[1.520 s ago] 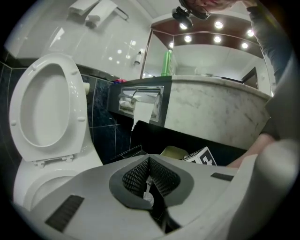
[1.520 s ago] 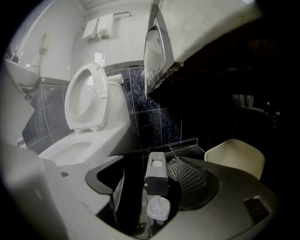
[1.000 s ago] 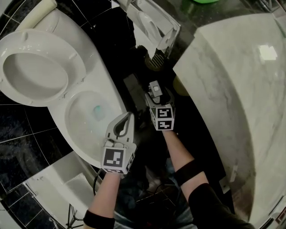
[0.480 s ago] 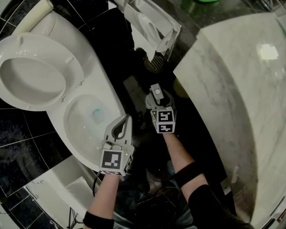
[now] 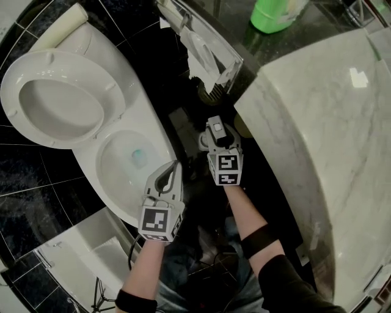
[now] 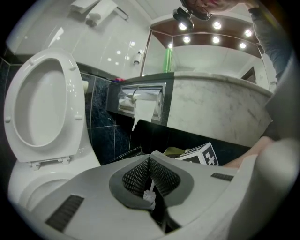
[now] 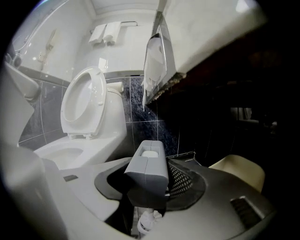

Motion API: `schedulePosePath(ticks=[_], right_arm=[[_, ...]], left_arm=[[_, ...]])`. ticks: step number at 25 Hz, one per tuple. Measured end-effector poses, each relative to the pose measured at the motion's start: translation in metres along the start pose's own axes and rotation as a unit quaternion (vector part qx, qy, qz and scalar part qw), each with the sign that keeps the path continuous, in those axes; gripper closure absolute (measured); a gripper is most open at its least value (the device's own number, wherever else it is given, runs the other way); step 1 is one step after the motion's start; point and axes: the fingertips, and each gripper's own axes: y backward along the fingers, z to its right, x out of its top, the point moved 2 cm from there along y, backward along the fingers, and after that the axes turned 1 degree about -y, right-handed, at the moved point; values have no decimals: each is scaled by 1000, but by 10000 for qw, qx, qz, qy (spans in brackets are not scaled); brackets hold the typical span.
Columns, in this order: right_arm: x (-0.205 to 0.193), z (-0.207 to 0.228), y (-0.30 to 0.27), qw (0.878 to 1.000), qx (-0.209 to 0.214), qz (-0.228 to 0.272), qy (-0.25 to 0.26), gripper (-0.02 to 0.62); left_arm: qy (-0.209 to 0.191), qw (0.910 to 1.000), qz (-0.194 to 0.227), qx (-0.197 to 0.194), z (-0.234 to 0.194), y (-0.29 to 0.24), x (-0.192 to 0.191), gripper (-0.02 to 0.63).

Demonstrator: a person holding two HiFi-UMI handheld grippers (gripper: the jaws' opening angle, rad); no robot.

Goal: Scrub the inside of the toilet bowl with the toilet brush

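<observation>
right gripper (image 5: 217, 137), jaws just closed on the toilet brush handle (image 7: 147, 166) beside the toilet bowl (image 5: 116, 177), is likely lifting it out and next needs to swing it over that bowl, while left gripper (image 6: 151, 159) is closed and empty.

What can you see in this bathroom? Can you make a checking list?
Surface: dark tiled floor.
Job's things: toilet bowl, seat up; brush handle in right tool.
Clutter: green bottle on counter.
Tools: right tool jaws just closed on the handle; left tool shut, empty.
Cables: dark cord by left forearm.
Surroundings: paper holder, paper hanging out.
</observation>
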Motion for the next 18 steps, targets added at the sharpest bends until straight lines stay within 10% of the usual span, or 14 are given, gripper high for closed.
schedulePosePath(ticks=[18], right_arm=[[211,-78,148,9985,501,16,216,385]], left_arm=[[78,9984,26,563,-8,167,170,611]])
